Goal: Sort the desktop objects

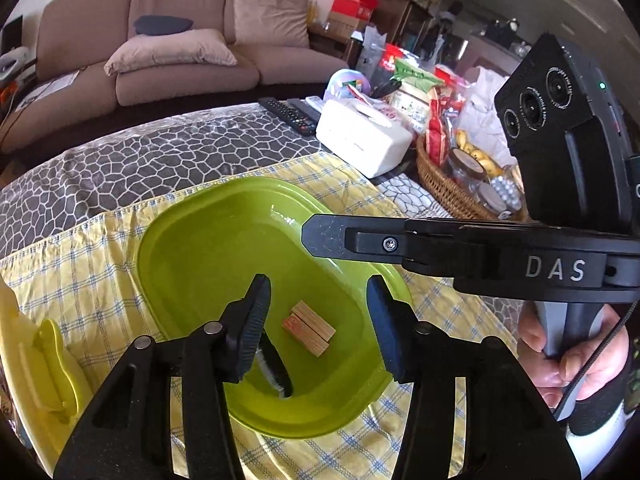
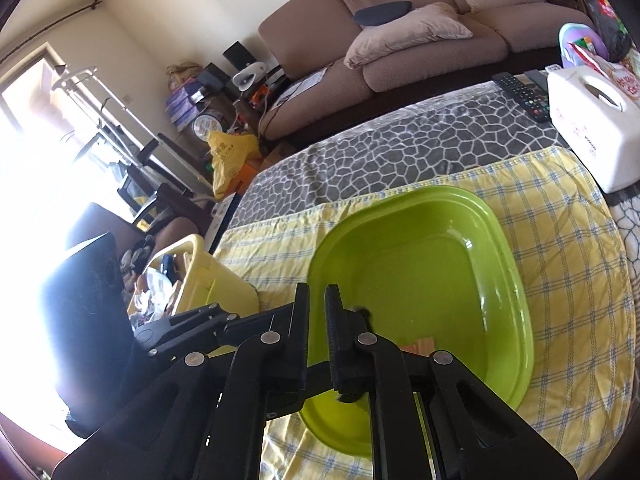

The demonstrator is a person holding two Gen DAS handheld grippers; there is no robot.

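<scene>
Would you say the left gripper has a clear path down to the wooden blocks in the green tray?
Probably yes: the left gripper is open above the wooden blocks in the green tray, with nothing between them.

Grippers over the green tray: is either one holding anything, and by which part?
Nothing held. Left gripper open above the tray; right gripper shut empty.

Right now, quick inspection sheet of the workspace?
Surface: yellow checked cloth over a grey patterned cover.
Job's things: green tray holds wooden blocks and a small brush; yellow bin beside it.
Clutter: tissue box, remotes, wicker basket.
Grippers: left claw open, empty; right claw shut, empty.
Cables: braided cable by the hand.
Surroundings: sofa.
</scene>
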